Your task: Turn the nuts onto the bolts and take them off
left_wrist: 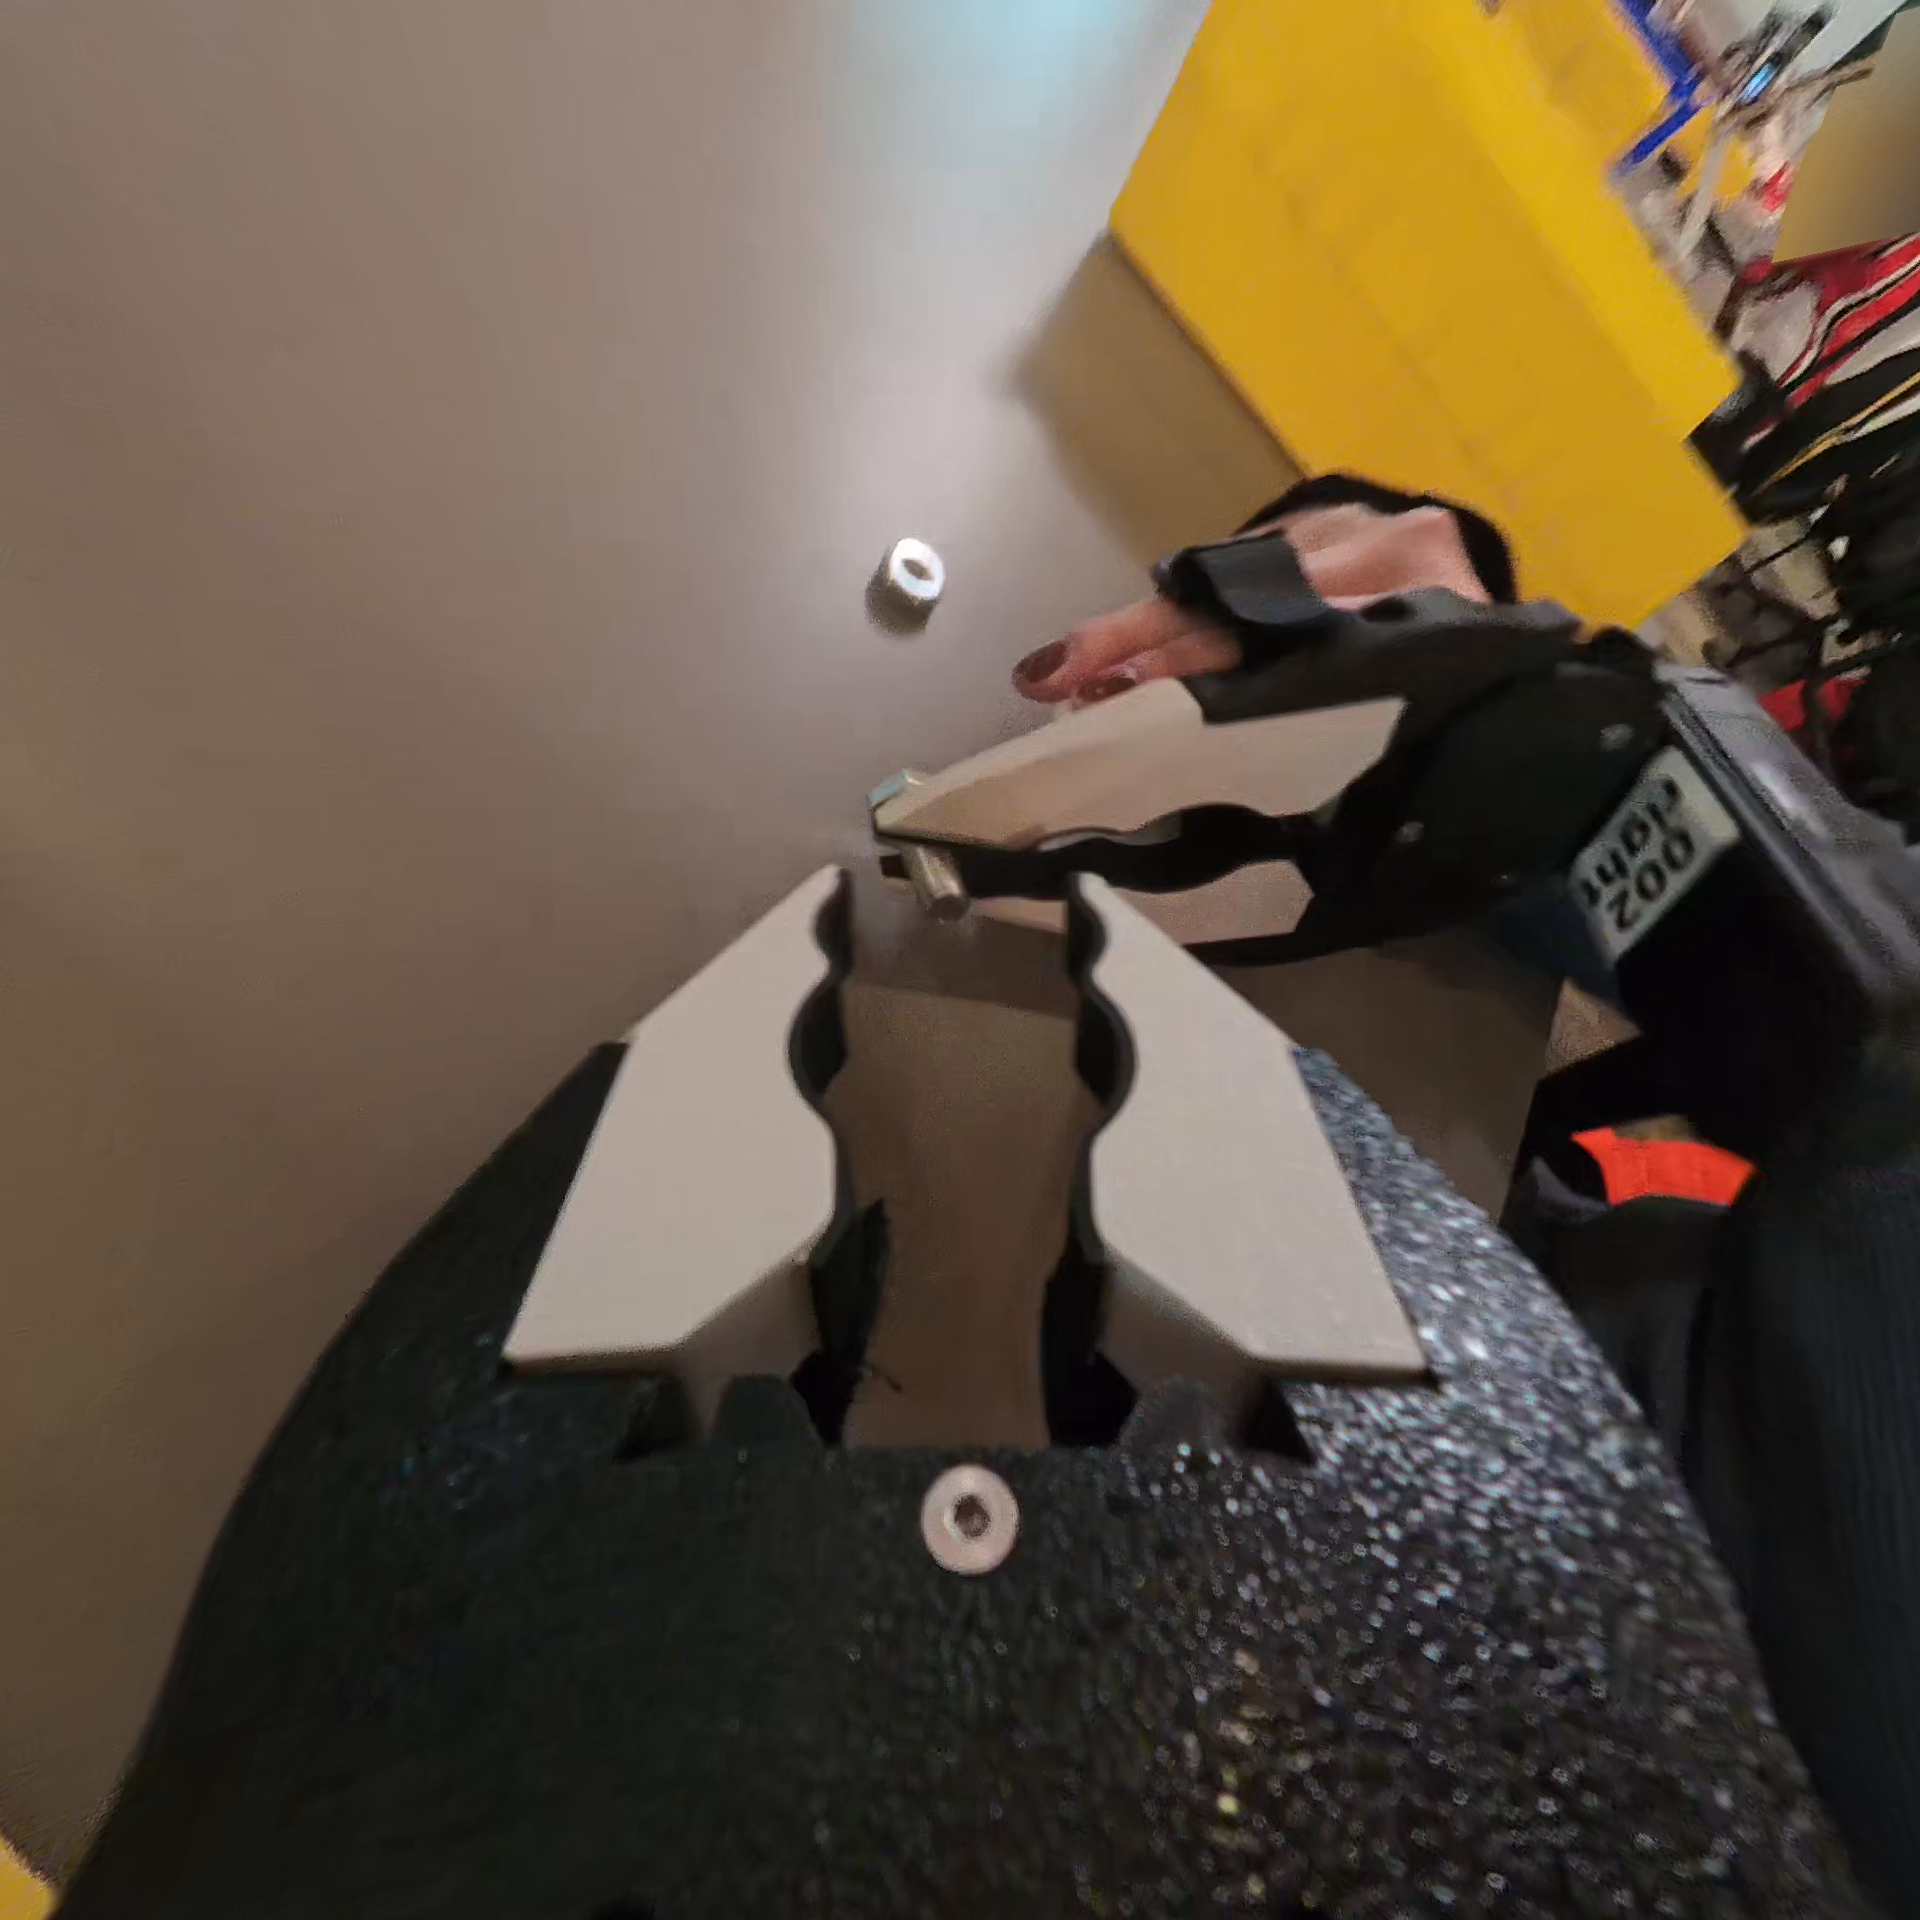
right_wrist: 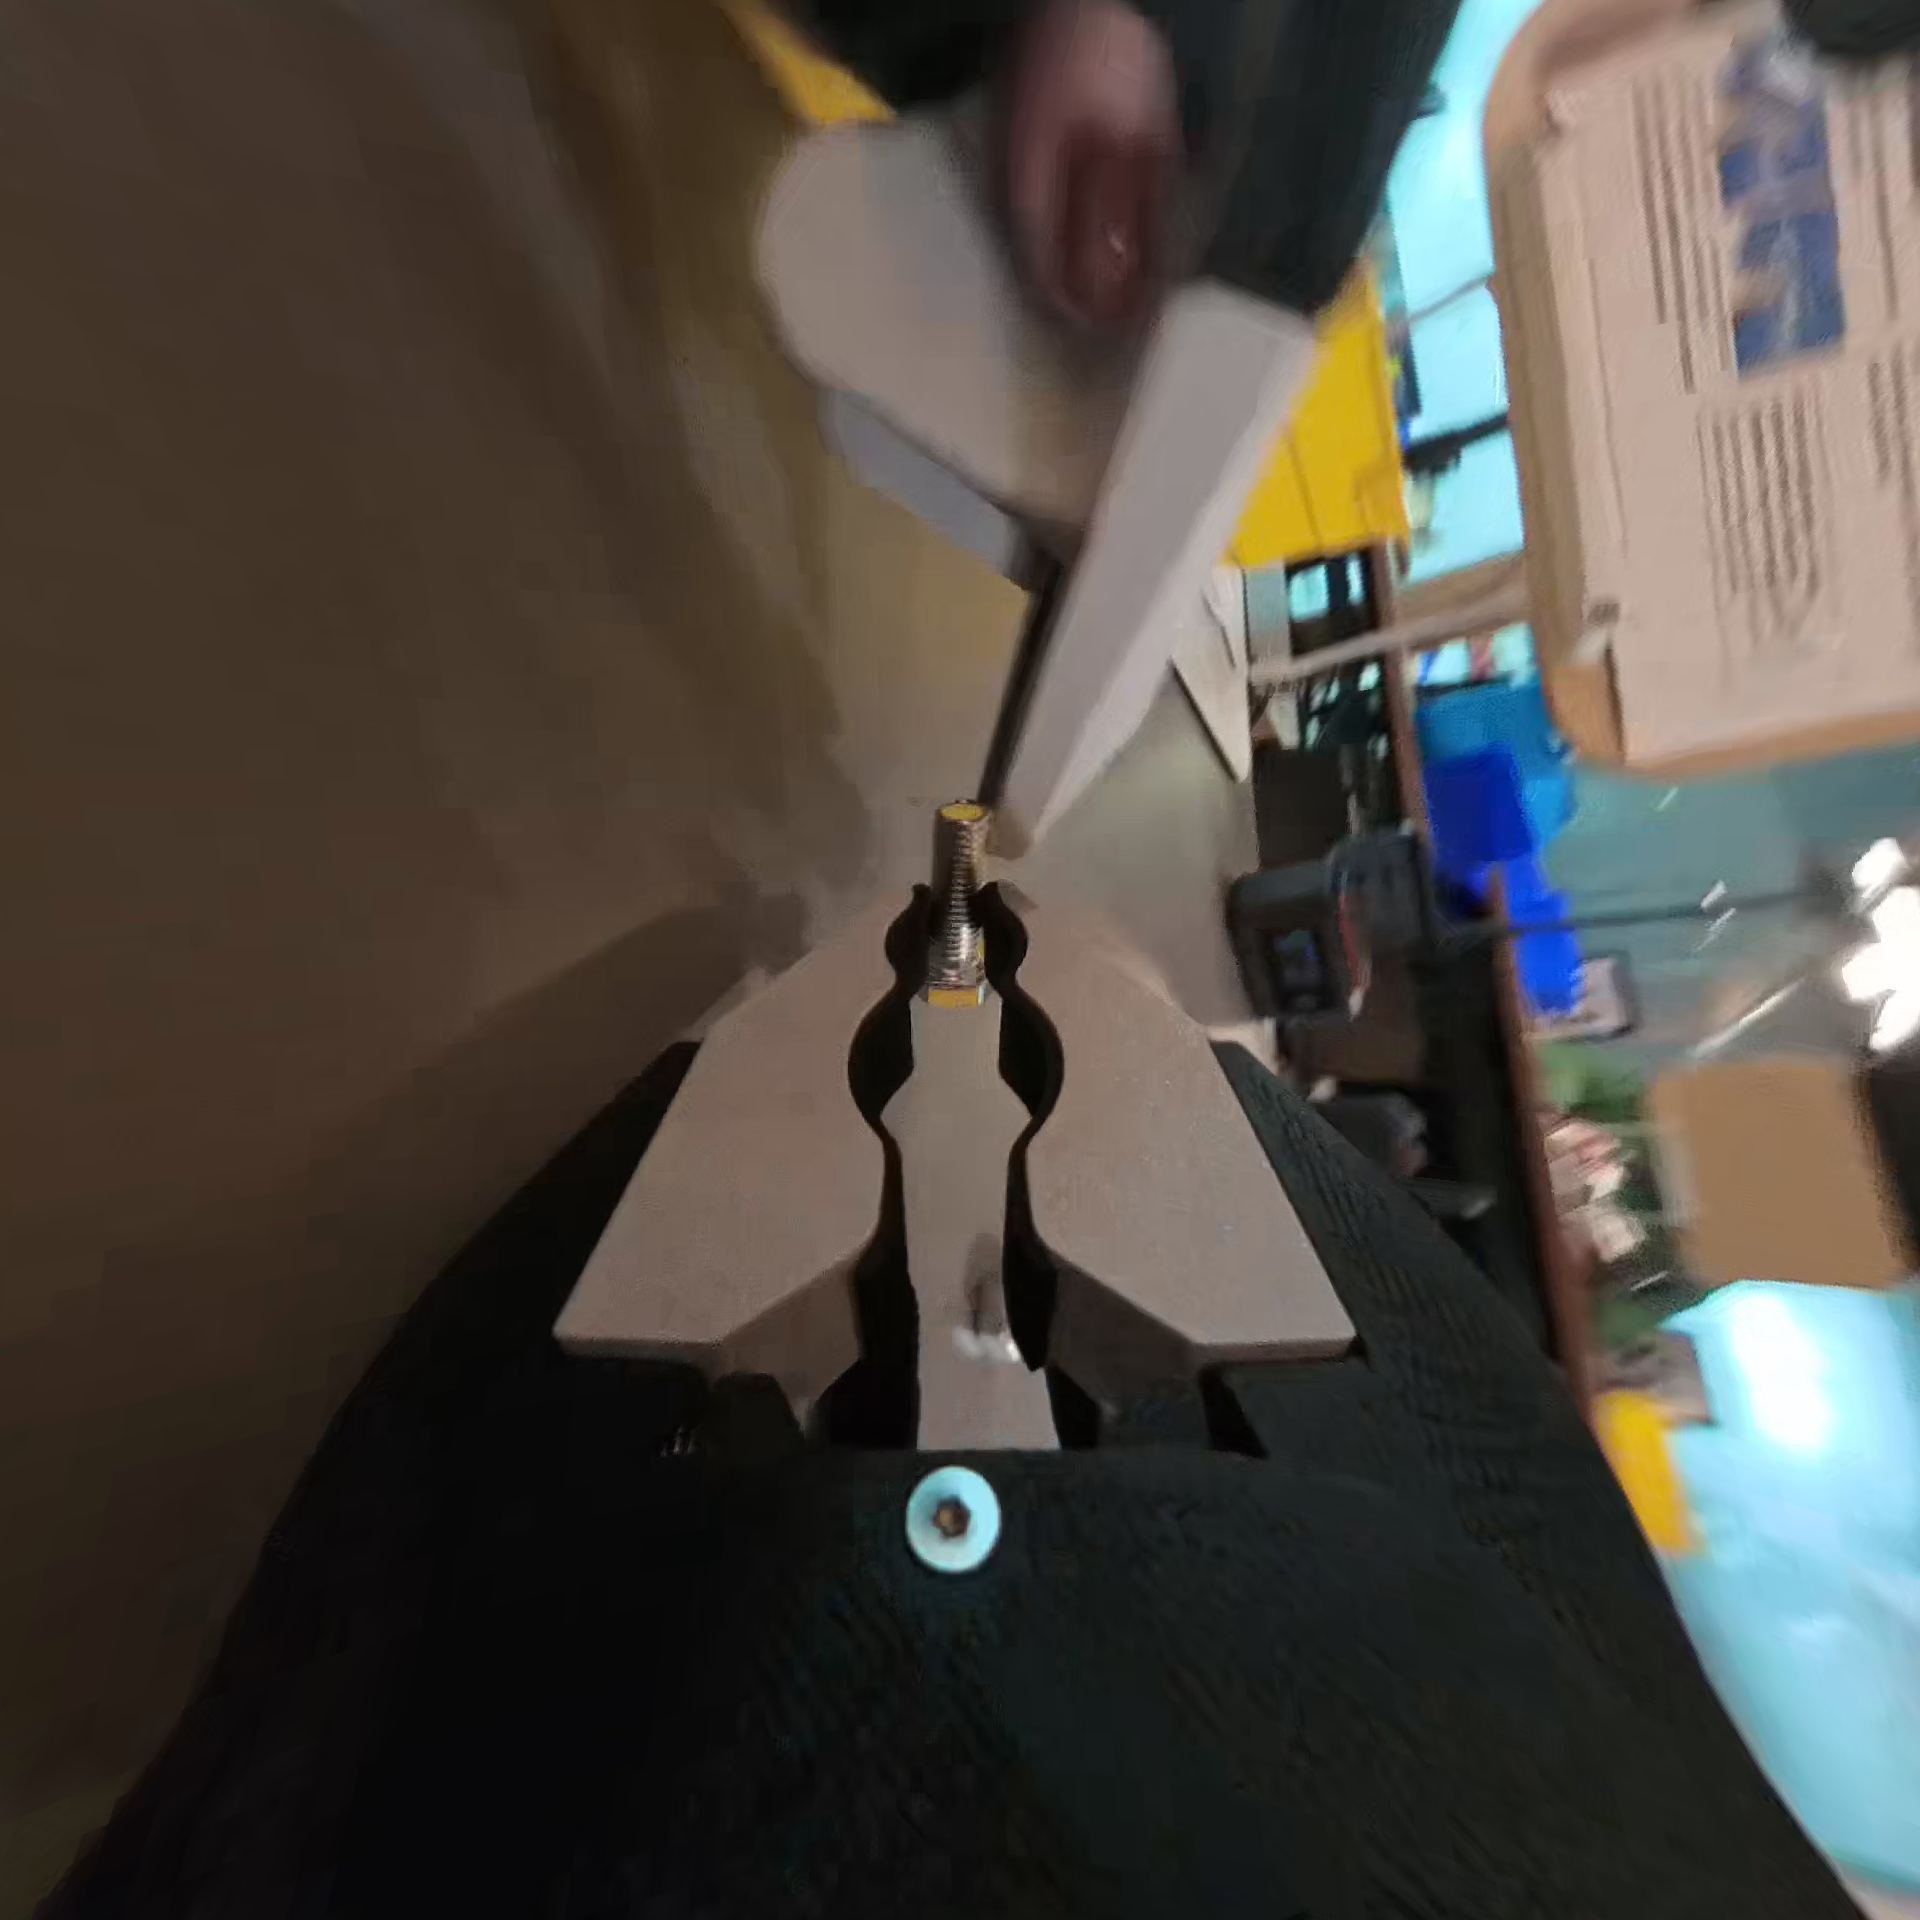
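Note:
In the left wrist view my left gripper (left_wrist: 961,899) is open and empty, its beige fingers (left_wrist: 717,1122) spread above the grey table (left_wrist: 416,520). A silver nut (left_wrist: 906,580) lies alone on the table beyond it. My right gripper (left_wrist: 894,842) comes in from the right, shut on a silver bolt (left_wrist: 930,881) just ahead of my left fingertips. In the right wrist view my right gripper (right_wrist: 958,920) holds the bolt (right_wrist: 956,904) by its threaded shank near the head, its free end pointing away. The left gripper's beige finger (right_wrist: 1132,592) is blurred close behind the bolt's tip.
A yellow box (left_wrist: 1403,260) stands on the table at the back right. A person's hand (left_wrist: 1122,644) in a black strap holds the right gripper. Cardboard boxes (right_wrist: 1725,364), blue bins (right_wrist: 1475,790) and cluttered shelves lie beyond the table's edge.

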Motion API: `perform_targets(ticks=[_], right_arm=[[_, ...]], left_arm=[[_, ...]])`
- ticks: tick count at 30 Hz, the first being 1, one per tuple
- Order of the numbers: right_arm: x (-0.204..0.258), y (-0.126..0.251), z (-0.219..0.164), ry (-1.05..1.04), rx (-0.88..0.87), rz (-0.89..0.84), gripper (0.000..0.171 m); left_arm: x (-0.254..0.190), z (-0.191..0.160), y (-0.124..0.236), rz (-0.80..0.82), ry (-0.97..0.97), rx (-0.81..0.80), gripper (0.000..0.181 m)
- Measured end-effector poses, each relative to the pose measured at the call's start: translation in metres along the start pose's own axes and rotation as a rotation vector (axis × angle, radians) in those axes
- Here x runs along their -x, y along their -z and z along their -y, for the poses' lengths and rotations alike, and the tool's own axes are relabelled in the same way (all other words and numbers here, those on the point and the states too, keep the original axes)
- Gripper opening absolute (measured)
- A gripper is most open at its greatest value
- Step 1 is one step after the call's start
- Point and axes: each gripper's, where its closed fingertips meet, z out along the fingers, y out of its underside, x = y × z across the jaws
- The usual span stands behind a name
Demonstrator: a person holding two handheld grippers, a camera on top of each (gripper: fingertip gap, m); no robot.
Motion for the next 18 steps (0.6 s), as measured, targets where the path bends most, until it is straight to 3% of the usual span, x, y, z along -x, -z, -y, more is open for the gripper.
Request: perform_targets(ticks=[3,7,14,18], right_arm=[[-0.019,0.015,-0.001,-0.414,-0.12,0.053,0.008],[-0.037,0.053,0.026,-0.905,-0.53,0.322,0.008],[-0.044,0.083,0.037,-1.069,-0.777,0.49,0.008],[-0.046,0.096,0.043,-1.124,-0.875,0.582,0.008]], left_arm=[[-0.01,0.017,-0.001,-0.015,-0.086,-0.098,0.072],[-0.044,0.023,-0.009,-0.166,-0.231,-0.146,0.069],[-0.077,0.027,-0.013,-0.309,-0.389,-0.256,0.031],[-0.088,0.026,-0.006,-0.444,-0.328,-0.285,0.024]])
